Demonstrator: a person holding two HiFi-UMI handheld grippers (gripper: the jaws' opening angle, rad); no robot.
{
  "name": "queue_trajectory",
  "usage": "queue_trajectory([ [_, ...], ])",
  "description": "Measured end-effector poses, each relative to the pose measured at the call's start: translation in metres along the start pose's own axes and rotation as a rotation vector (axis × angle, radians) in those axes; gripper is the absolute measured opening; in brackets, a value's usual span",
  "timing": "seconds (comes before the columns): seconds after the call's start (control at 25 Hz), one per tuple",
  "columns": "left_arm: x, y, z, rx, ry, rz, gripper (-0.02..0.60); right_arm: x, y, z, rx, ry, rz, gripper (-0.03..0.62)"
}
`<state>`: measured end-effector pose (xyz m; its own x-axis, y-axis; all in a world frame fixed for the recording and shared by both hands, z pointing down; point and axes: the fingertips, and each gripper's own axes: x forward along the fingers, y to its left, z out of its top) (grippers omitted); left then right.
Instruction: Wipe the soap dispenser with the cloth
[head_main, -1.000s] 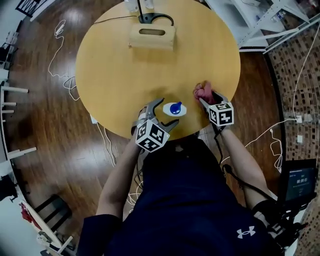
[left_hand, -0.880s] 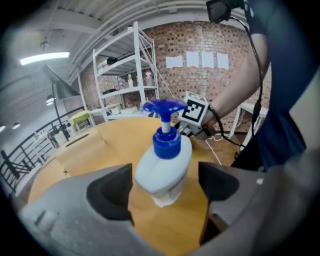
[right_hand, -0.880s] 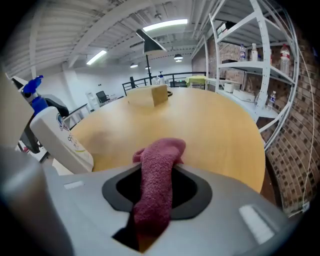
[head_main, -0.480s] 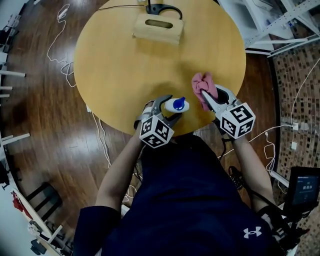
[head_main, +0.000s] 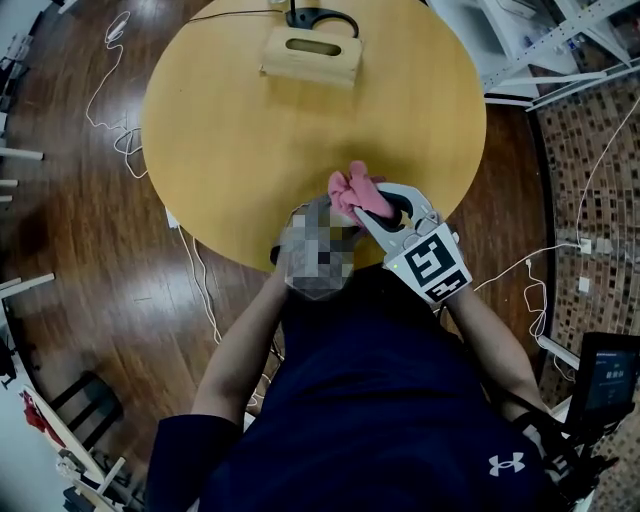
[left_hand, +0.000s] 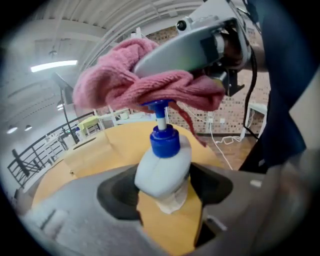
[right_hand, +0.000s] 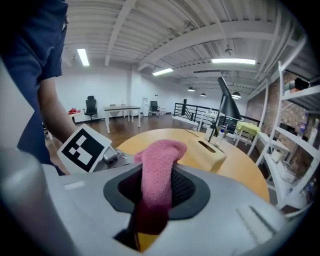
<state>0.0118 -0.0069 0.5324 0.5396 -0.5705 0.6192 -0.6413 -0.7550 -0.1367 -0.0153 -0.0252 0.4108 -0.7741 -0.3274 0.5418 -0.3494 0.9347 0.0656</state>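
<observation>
left gripper (left_hand: 167, 200): jaws have just been closing, dispenser (left_hand: 162, 167) between them, pads on both sides of its white body. reads as a grip. the bottle leans a little and its base shows above the table (head_main: 230, 130), at the near edge.

right gripper (right_hand: 156, 187): jaws have just been closing on the cloth (left_hand: 145, 85), now clamped on a pink fold. the rest bunches out past the tips.

cloth sits directly on top of the dispenser, draped over the blue pump (left_hand: 159, 105) and touching it. right gripper lies across above the dispenser. wiping looks about to start at the top; the body is not yet covered.

risks from here:
- downward push on the pump would squirt soap into the cloth or onto the table below.
- sideways rubbing could twist the leaning bottle out of the left pads, since the grip is low on a rounded body.
- loose threads under the cloth could snag the nozzle and drag the cloth out of the right jaws.
</observation>
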Motion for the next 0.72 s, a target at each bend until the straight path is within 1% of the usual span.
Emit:
queue_trajectory([
  [0.08, 0.001, 0.001, 0.0, -0.01, 0.001, 0.004, 0.304, -0.005, -0.023, -0.011, 0.054, 0.025, -0.066, 0.103],
  [0.16, 0.002, 0.0, 0.0, -0.017, 0.004, 0.005, 0.304, -0.011, -0.046, -0.026, 0.081, 0.074, -0.141, 0.103],
  [0.2, 0.003, 0.0, -0.001, -0.017, 0.005, 0.005, 0.302, -0.015, -0.053, -0.028, 0.092, 0.075, -0.162, 0.103],
  [0.24, 0.003, -0.001, -0.001, -0.014, 0.006, 0.003, 0.302, -0.02, -0.055, -0.024, 0.103, 0.049, -0.163, 0.103],
  [0.28, 0.003, -0.002, -0.001, -0.011, 0.006, 0.002, 0.301, -0.024, -0.05, -0.013, 0.107, 0.005, -0.142, 0.103],
  [0.36, 0.003, -0.001, -0.002, -0.009, 0.007, 0.0, 0.301, -0.022, -0.021, 0.015, 0.079, -0.066, -0.051, 0.103],
  [0.4, 0.002, 0.0, -0.002, -0.009, 0.008, 0.0, 0.301, -0.017, -0.004, 0.021, 0.05, -0.066, -0.002, 0.103],
  [0.44, 0.002, -0.001, -0.002, -0.009, 0.01, 0.0, 0.299, -0.011, 0.01, 0.02, 0.016, -0.045, 0.034, 0.103],
  [0.48, 0.001, -0.001, -0.002, -0.009, 0.011, 0.001, 0.299, -0.006, 0.019, 0.013, -0.016, -0.014, 0.047, 0.103],
  [0.52, 0.001, -0.002, -0.001, -0.008, 0.012, 0.002, 0.298, -0.004, 0.021, 0.006, -0.037, 0.008, 0.041, 0.103],
  [0.56, 0.002, -0.002, 0.0, -0.009, 0.012, 0.004, 0.298, -0.004, 0.018, 0.001, -0.037, 0.008, 0.025, 0.103],
  [0.64, 0.002, -0.002, 0.001, -0.013, 0.013, 0.009, 0.296, -0.01, 0.005, -0.005, 0.012, -0.018, -0.019, 0.103],
  [0.72, 0.003, -0.001, 0.0, -0.018, 0.014, 0.014, 0.295, -0.016, -0.017, -0.017, 0.06, 0.007, -0.087, 0.103],
])
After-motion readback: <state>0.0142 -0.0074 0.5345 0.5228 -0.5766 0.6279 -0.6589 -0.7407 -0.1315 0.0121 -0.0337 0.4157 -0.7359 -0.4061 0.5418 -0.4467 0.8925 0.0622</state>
